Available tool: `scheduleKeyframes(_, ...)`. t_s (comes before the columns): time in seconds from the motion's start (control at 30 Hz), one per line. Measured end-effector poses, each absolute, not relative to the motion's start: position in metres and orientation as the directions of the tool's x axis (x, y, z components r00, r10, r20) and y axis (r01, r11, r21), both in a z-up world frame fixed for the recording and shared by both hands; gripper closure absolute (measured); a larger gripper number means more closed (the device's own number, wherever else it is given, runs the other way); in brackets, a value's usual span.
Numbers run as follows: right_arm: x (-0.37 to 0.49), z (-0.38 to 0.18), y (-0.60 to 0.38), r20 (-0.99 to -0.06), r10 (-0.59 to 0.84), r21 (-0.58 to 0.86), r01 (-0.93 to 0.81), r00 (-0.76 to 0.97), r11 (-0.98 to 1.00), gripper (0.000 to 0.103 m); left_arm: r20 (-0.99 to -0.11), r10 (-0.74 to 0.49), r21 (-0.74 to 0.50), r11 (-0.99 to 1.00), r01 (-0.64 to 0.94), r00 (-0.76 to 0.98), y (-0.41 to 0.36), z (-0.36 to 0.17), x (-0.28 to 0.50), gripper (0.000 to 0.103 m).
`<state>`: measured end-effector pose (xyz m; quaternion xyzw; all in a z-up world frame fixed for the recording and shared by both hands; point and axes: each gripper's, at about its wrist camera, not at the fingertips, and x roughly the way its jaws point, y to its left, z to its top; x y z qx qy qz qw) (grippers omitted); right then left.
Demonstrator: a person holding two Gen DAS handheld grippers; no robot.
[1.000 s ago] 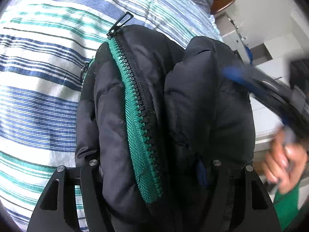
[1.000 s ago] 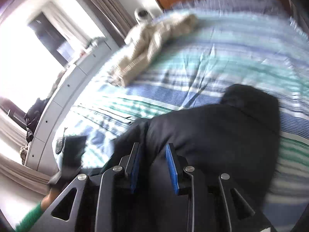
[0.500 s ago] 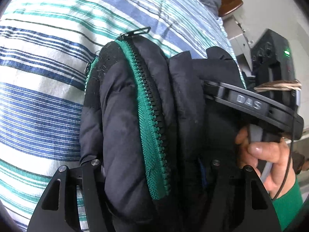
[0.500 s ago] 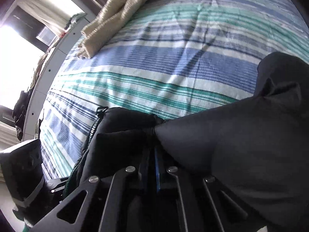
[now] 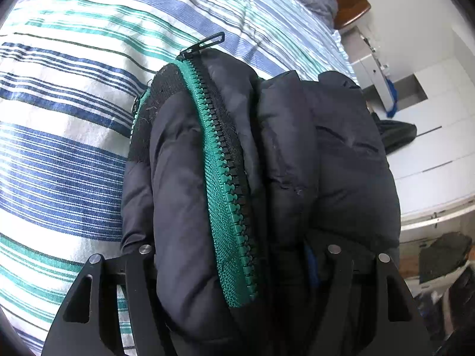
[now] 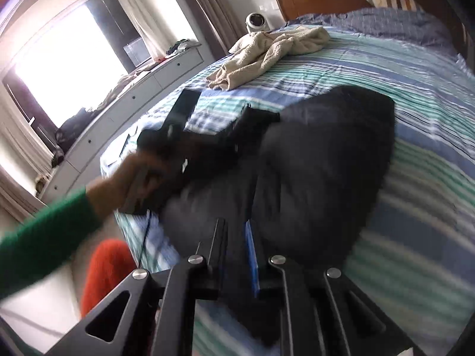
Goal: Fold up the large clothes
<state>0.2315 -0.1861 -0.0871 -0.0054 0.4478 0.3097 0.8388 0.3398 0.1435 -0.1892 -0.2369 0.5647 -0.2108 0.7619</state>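
Black puffer jacket [image 5: 267,163], bunched, clamped between left gripper [image 5: 237,267] fingers; green zipper [image 5: 225,184] seen only here. Right gripper [image 6: 237,237]: narrow, just reopening, holds nothing, jacket ahead; beige towel [image 6: 267,53] beyond.

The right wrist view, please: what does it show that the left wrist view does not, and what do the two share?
Only the right wrist view shows the window, the camera by the headboard, and a green sleeve. Only the left wrist view shows the jacket's green zipper clamped in the left hand-held gripper. Both show the black jacket, the striped bed and a beige towel.
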Motion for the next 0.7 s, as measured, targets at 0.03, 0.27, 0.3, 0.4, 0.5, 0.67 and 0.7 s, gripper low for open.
scheduleKeyframes(0.03,0.229,-0.100,-0.187,-0.770,0.491,0.263,-0.498,0.407,0.826,0.091,-0.759,-0.591,-0.600,0.798,0.057,0.272,0.142,-0.190,0.340,0.033)
scheduleKeyframes(0.27,0.246,-0.171,-0.198,-0.791,0.497,0.362,-0.382,0.357,0.850,0.103,-0.769,-0.571,-0.575,0.814,0.078,0.289,0.129,-0.188,0.339,0.028)
scheduleKeyframes(0.3,0.247,-0.170,-0.198,-0.790,0.500,0.366,-0.380,0.356,0.849,0.103,-0.769,-0.569,-0.574,0.815,0.077,0.290,0.128,-0.188,0.339,0.028)
scheduleKeyframes(0.4,0.242,-0.164,-0.200,-0.783,0.493,0.345,-0.396,0.379,0.851,0.103,-0.772,-0.567,-0.572,0.817,0.073,0.287,0.129,-0.187,0.340,0.028)
scheduleKeyframes(0.5,0.227,-0.154,-0.206,-0.755,0.502,0.354,-0.382,0.421,0.854,0.102,-0.789,-0.537,-0.540,0.838,0.080,0.298,0.125,-0.180,0.338,0.024)
scheduleKeyframes(0.67,0.191,-0.124,-0.223,-0.712,0.532,0.400,-0.357,0.459,0.844,0.048,-0.809,-0.432,-0.409,0.901,0.148,0.397,0.122,-0.138,0.310,0.014)
scheduleKeyframes(0.7,0.181,-0.116,-0.227,-0.696,0.536,0.396,-0.368,0.477,0.841,0.040,-0.808,-0.415,-0.385,0.909,0.159,0.418,0.125,-0.127,0.302,0.013)
